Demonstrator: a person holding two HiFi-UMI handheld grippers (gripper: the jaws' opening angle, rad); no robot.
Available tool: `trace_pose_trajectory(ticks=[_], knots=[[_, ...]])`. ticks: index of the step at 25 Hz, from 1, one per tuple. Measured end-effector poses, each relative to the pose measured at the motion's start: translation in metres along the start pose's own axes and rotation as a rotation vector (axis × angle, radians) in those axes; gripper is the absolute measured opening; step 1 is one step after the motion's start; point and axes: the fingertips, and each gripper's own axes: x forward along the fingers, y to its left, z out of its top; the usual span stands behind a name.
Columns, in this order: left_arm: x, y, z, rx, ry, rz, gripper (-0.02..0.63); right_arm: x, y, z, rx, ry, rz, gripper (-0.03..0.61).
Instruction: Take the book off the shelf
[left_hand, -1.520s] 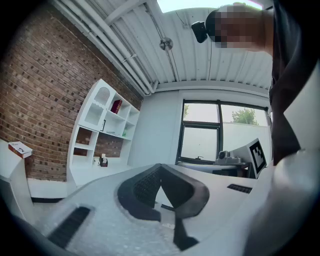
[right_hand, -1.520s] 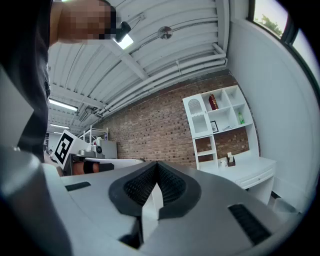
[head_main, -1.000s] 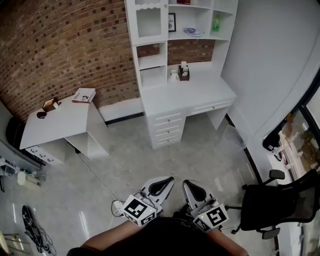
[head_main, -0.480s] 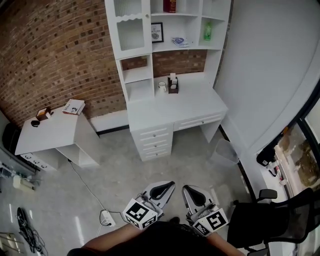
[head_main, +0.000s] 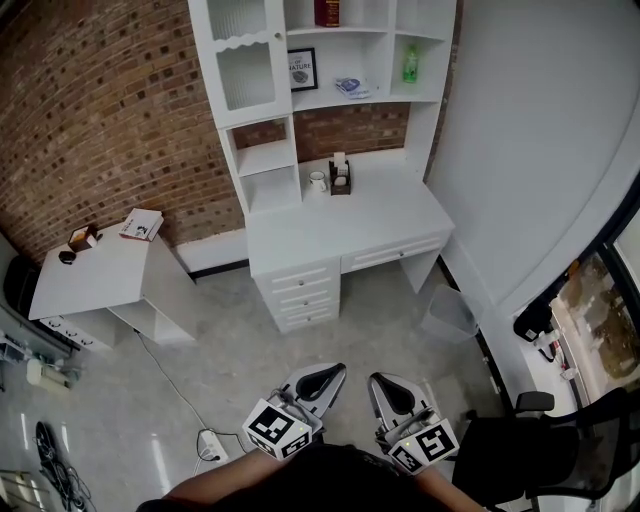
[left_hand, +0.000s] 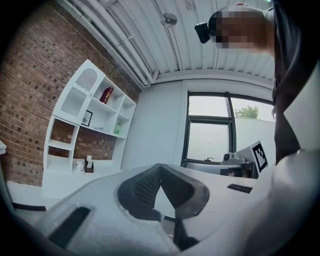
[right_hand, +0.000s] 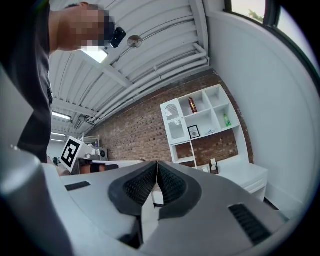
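Since a second ago the head view has swung, so the red book (head_main: 327, 11) now shows. It stands upright on the top shelf of the white shelf unit (head_main: 270, 158), above the framed picture (head_main: 302, 69). Task barely started, book untouched. My left gripper (head_main: 325, 373) and right gripper (head_main: 388, 385) are well short of the shelf unit, jaws closed on nothing. Still to do: get close, open, grasp, pull out.

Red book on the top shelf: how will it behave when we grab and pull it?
The dark red book looks thick, so it is probably stiff and fairly heavy for its size. It stands on end alone in its compartment of the white shelf unit, with nothing bracing it, so a nudge would likely tip it.
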Motion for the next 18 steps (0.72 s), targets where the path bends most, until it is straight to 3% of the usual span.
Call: trace_pose_trajectory(ticks=[7,15,18], knots=[[0.043,0.041,0.004,-0.003,0.000,-0.064,0.008,0.045,-0.031,0.009,0.011,-0.033,-0.036,0.018],[0.064,0.130,0.036,0.025,-0.010,-0.107,0.008,0.138,-0.052,0.026,0.000,-0.074,-0.063,0.018],[0.063,0.171,0.051,0.040,-0.032,-0.097,0.008,0.177,-0.059,0.018,-0.012,-0.031,-0.084,0.017]])
